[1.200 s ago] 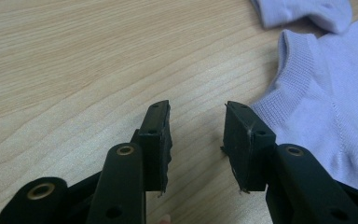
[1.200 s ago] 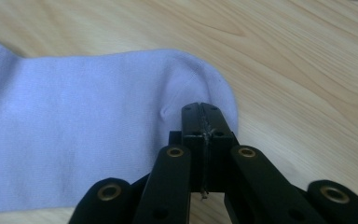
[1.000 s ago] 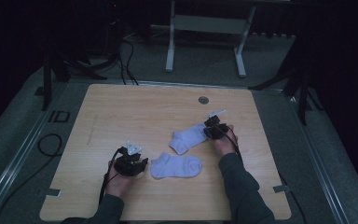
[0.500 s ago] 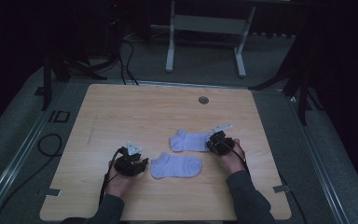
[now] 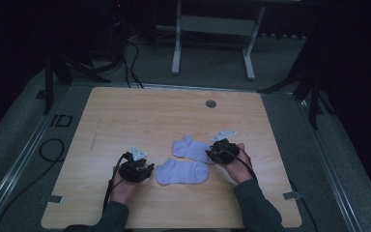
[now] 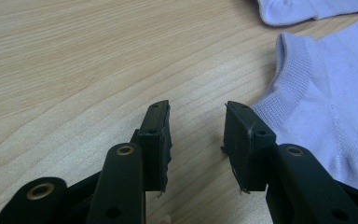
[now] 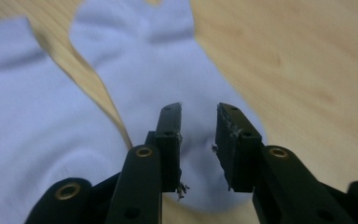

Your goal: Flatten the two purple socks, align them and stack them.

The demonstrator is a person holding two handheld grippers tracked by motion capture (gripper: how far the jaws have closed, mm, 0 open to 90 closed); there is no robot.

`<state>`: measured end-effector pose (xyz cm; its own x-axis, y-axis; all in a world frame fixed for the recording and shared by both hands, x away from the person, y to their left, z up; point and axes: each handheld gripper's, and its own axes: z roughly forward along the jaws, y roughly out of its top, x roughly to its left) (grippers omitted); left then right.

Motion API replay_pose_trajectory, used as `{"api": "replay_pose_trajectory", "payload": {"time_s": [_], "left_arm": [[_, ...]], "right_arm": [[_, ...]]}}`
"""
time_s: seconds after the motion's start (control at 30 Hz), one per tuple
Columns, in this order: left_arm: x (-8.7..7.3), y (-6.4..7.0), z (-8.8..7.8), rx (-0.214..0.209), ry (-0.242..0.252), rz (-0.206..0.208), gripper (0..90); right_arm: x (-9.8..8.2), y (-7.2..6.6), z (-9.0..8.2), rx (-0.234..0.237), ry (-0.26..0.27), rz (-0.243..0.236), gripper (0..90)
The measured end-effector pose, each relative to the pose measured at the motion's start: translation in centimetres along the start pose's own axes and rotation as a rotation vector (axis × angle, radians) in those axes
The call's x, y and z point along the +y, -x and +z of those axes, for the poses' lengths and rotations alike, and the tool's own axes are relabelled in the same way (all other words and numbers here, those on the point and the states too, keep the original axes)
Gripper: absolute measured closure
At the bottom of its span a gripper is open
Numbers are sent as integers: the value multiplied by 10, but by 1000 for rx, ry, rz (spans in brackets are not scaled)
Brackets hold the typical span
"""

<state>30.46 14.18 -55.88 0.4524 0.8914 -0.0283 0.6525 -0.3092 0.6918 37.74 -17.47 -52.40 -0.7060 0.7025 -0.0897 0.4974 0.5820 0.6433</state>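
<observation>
Two pale socks lie on the desk [image 5: 125, 111]: the near sock [image 5: 182, 172] at centre, the far sock [image 5: 191, 149] at its 1 o'clock. The left claw [image 6: 196, 135] is held spread beside the near sock; the right claw [image 7: 198, 140], just opening, stands over the far sock's end with nothing pinched. A shallow closure risks bunching or dragging the fabric.

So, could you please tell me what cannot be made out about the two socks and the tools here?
- Far sock: its right end lies under the right tool in the high view.
- Near sock: cut off by the right edge of the left gripper view.
- Left tool: its gap is too small to judge in the high view.
</observation>
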Motion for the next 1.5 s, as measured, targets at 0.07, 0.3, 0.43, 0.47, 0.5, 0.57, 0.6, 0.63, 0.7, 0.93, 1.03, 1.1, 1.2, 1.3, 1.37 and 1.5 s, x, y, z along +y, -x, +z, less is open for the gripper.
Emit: {"api": "replay_pose_trajectory", "payload": {"time_s": [0.07,0.3,0.43,0.47,0.5,0.57,0.6,0.63,0.7,0.93,1.03,1.1,1.2,1.3,1.37,1.5], "left_arm": [[0,0,0,-1,1,-2,613],[1,1,1,0,0,0,610],[1,1,1,-2,1,0,609],[1,1,1,-2,1,1,609],[1,1,1,0,0,3,609],[1,2,1,3,0,4,608],[1,2,1,3,0,4,607],[1,2,1,3,0,4,606],[1,3,1,7,1,8,605],[1,3,1,7,1,6,603],[1,3,1,9,2,5,602],[0,3,1,9,3,4,600],[0,3,2,9,7,5,598],[1,4,2,10,8,7,597],[0,4,2,11,7,12,594],[1,4,2,13,7,16,592]], "right_arm": [[7,-1,0,7,6,-19,693],[40,-6,26,76,-16,-135,648],[46,-8,46,91,-64,-134,607],[47,-10,49,102,-70,-132,598],[47,-12,51,112,-66,-132,583],[49,-20,55,144,-55,-146,557],[50,-23,56,148,-54,-153,552],[50,-23,56,148,-54,-153,552],[53,-26,62,146,-69,-132,527],[54,-20,70,144,-91,-63,540],[54,-18,70,138,-96,-53,638],[54,-15,69,133,-95,-41,726],[52,-11,70,112,-76,2,843],[51,-11,70,95,-71,4,865],[52,-13,69,76,-75,-12,868],[55,-12,59,85,-36,-12,869]]}}
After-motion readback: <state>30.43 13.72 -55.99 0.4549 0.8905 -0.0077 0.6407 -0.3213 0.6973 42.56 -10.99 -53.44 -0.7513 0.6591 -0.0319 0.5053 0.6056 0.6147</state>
